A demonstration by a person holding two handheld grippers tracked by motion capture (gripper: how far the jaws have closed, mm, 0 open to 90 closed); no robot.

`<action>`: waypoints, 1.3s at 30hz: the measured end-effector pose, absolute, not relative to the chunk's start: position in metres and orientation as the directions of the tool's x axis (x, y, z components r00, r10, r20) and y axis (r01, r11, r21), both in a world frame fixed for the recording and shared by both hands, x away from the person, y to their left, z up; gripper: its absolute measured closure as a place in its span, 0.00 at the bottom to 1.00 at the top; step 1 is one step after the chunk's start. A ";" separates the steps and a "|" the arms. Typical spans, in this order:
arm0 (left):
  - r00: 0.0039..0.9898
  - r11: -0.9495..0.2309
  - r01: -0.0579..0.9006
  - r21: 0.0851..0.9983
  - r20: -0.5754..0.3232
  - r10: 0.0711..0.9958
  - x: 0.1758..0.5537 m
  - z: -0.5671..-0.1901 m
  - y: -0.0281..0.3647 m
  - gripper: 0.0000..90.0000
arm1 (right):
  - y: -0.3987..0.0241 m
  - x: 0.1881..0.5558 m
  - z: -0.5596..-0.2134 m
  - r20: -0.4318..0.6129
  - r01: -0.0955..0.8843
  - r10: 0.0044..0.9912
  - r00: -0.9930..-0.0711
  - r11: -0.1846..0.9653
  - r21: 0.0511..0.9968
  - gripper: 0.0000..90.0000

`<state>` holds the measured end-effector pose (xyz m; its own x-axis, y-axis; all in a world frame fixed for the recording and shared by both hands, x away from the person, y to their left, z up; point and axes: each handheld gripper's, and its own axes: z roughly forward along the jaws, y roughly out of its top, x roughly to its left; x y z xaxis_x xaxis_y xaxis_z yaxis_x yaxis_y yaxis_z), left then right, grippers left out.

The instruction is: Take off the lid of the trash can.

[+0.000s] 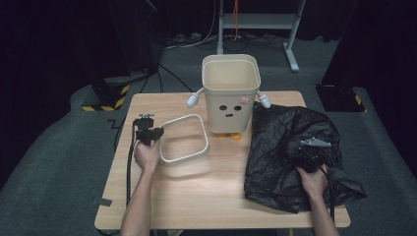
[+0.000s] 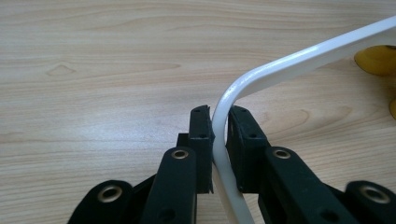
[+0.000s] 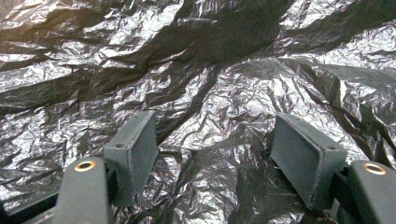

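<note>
A: Two tongs. Left tongs (image 2: 219, 140) clenched on white bin rim ring (image 1: 183, 138), low over the table (image 1: 206, 196); right tongs (image 3: 215, 158) released over black bag (image 1: 290, 147).

B: Risk: the thin ring could twist out; the slick bag bunches.

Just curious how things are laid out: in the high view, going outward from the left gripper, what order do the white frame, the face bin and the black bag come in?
1. White frame, clamped in the left gripper.
2. Face bin, behind it, centre.
3. Black bag, far right.

A dark lab: black curtains, floor cables (image 1: 187, 42), hazard-taped stands (image 1: 105, 96), wooden table (image 1: 206, 196).
</note>
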<state>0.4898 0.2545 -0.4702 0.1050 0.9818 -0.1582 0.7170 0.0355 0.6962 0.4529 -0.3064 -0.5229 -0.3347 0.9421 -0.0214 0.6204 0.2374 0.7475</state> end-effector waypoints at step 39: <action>0.115 0.014 0.722 0.691 -0.140 0.983 0.493 -0.509 0.231 0.87 | -0.307 0.453 -0.523 -0.021 0.623 0.945 -0.326 0.231 0.748 0.34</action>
<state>0.4935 0.2306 -0.5091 0.1152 0.9834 -0.1400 0.7223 0.0138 0.6914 0.4531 -0.3067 -0.5229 -0.3260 0.9451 -0.0207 0.6226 0.2312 0.7476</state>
